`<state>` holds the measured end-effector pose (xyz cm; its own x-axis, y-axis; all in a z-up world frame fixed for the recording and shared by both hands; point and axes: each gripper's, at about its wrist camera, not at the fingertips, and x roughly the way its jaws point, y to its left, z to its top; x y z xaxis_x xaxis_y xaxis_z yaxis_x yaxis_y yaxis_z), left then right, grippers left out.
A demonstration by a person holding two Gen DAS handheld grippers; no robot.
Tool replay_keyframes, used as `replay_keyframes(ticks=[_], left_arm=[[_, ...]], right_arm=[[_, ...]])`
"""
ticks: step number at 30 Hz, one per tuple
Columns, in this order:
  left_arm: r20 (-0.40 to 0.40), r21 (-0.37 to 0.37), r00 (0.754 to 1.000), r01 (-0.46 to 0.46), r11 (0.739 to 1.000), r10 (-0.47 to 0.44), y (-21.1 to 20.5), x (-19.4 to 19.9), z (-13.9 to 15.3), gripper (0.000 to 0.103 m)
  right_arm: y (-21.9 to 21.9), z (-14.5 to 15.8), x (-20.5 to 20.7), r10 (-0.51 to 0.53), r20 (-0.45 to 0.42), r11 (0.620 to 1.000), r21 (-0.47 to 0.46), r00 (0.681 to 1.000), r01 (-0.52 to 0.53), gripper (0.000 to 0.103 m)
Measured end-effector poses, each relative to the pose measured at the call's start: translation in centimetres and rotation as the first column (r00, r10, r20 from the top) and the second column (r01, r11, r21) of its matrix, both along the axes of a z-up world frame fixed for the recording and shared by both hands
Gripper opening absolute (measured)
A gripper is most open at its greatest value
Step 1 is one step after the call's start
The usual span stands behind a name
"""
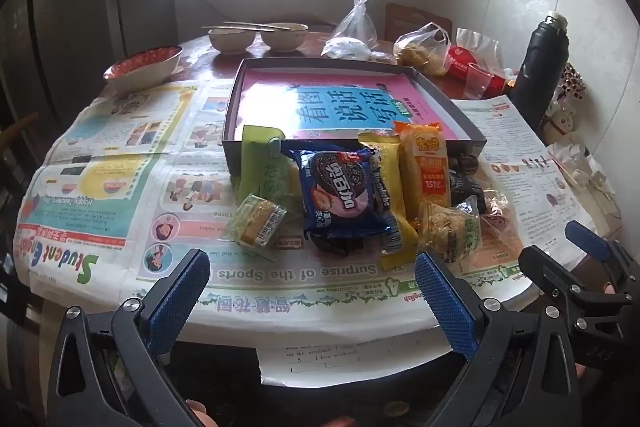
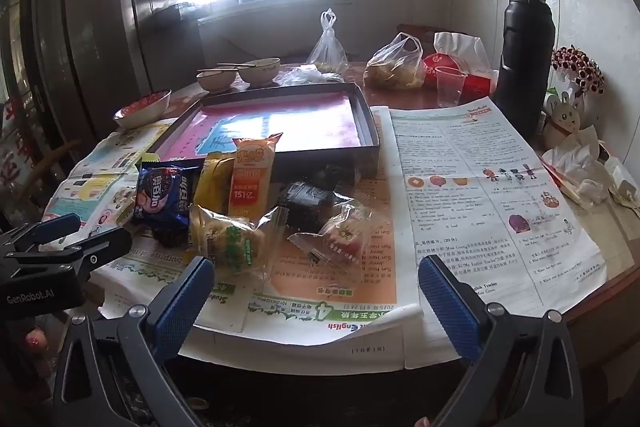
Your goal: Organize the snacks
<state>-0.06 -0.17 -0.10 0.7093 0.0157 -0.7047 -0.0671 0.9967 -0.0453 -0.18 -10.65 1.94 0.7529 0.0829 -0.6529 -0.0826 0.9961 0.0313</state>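
A heap of wrapped snacks lies on newspaper before a shallow dark box lined with a pink and blue book cover. In the heap are a blue cookie pack, a yellow bar, an orange pack, a green pack, a small clear-wrapped cake and a pastry in clear wrap. My left gripper hovers open at the table's near edge, nothing between its fingers. My right gripper is likewise open and empty, just right of the left one.
Behind the box stand two bowls with chopsticks, a red-patterned bowl, plastic bags, a clear cup and a tall black flask. Crumpled tissues lie at the right. Newspaper covers the round table.
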Motion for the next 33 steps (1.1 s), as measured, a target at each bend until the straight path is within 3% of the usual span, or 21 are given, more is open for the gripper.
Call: replay_keyframes(ticks=[4, 6, 33], left_arm=[[-0.012, -0.008, 1.0, 0.001, 1.0, -0.001, -0.6, -0.05, -0.08, 0.102], [-0.018, -0.05, 1.0, 0.009, 0.999, -0.01, 0.26, -0.03, -0.14, 0.102], [-0.013, -0.033, 1.0, 0.022, 0.999, -0.023, 0.07, -0.37, 0.08, 0.102]], right_arm=[[-0.03, 0.15, -0.13, -0.009, 0.007, 1.0, -0.004, 1.0, 0.009, 0.103], [0.05, 0.14, -0.14, -0.012, 0.006, 1.0, -0.009, 1.0, 0.012, 0.103], [0.12, 0.18, -0.24, 0.008, 0.0, 1.0, 0.01, 1.0, -0.008, 0.103]])
